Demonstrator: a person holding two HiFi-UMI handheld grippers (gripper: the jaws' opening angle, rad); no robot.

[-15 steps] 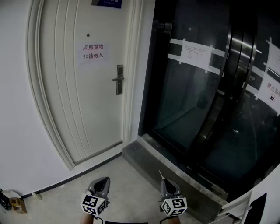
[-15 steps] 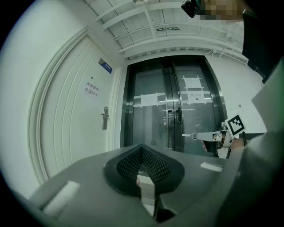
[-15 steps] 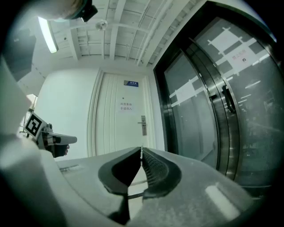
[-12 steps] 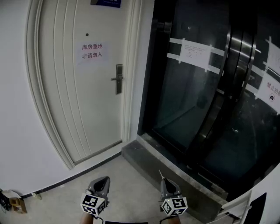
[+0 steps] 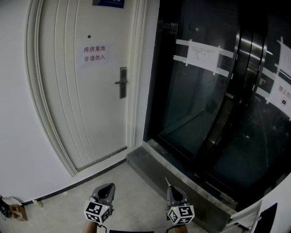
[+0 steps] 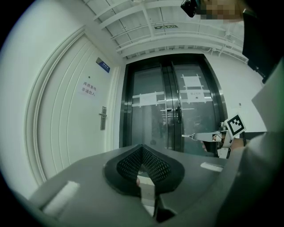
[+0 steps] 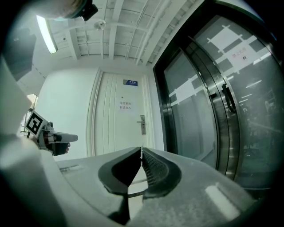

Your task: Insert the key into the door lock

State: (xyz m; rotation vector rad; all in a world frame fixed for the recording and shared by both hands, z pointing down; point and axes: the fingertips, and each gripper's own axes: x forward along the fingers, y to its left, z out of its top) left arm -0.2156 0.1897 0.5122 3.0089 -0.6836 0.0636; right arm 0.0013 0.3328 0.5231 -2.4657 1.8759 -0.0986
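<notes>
- At the far left stands a white wall (image 5: 13, 113). Some small clutter (image 5: 12, 212) lies low against its skirting, too small to make out.
- Next comes the door (image 5: 91, 136), white, ribbed and closed. A paper notice (image 5: 94, 53) with two lines of print is stuck on its upper half. A blue sign (image 5: 109, 2) is cut off by the top edge of the head view.
- The lock (image 5: 122, 83) is a dark upright plate with a lever handle. It sits at the door's right edge, just below and to the right of the notice, and nothing touches it.
- The left gripper (image 5: 107, 187) is low at the bottom of the head view, over the pale floor (image 5: 132, 191). It is held level and aimed towards the door. In its own view the ribbed pads meet at a point, so it is clenched with nothing between the jaws.
- The right gripper (image 5: 170, 188) is beside it, a little apart and also level. It is clamped on the key (image 5: 166, 181), whose thin metal tip sticks out past the closed jaws. In the right gripper view that tip lines up just below the lock, far off. The key is well apart from the lock, with the whole stretch of floor between them.
- To the right of the door a grey stone step (image 5: 150, 161) runs along the foot of dark glass doors (image 5: 191, 113). Taped papers (image 5: 203, 55) are stuck across the glass.
</notes>
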